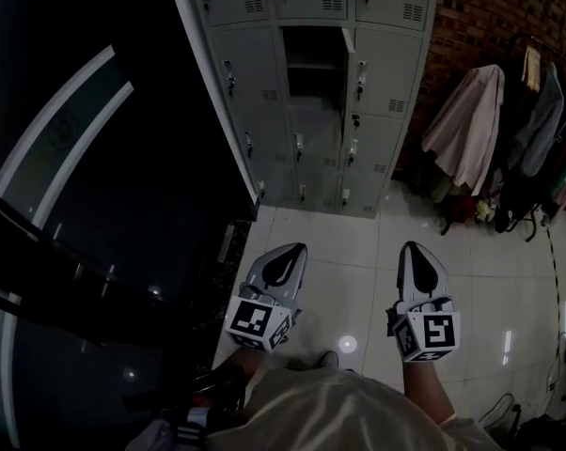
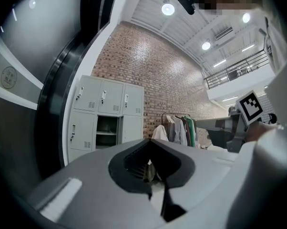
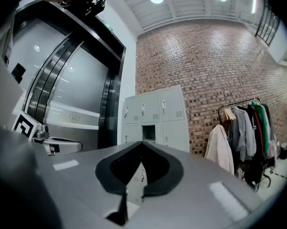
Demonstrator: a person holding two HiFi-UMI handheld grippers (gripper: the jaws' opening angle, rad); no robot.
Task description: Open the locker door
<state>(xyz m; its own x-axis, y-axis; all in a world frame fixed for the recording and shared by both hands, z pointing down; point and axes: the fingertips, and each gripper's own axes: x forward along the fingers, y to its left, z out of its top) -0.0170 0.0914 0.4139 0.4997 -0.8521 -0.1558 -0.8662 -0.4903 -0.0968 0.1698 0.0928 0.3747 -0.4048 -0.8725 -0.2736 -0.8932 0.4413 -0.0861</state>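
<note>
The left gripper (image 2: 150,141) has its fingers (image 2: 88,180) brought together at the tips, with nothing between them. The right gripper (image 3: 142,143) is the same, its fingers (image 3: 215,190) closed on nothing. In the head view both are held side by side, low in front of the person, each with its marker cube (image 1: 259,322) nearest the body and its tip pointing ahead. They hang over a pale tiled floor (image 1: 358,242), touching nothing.

Ahead, well apart from both grippers, stands a grey bank of lockers (image 1: 250,73). One compartment in its middle column is open, showing a dark inside with a shelf (image 1: 311,64). Its locker door (image 1: 347,69) is swung out on the right and seen nearly edge-on. The other doors around it are shut.

A brick wall (image 1: 490,12) runs behind and to the right of the lockers. Against it is a clothes rack (image 1: 523,130) hung with coats — a pale one on the near end, darker ones beyond. To the left of the lockers rises a dark glossy wall (image 1: 86,158) with pale bands across it.
</note>
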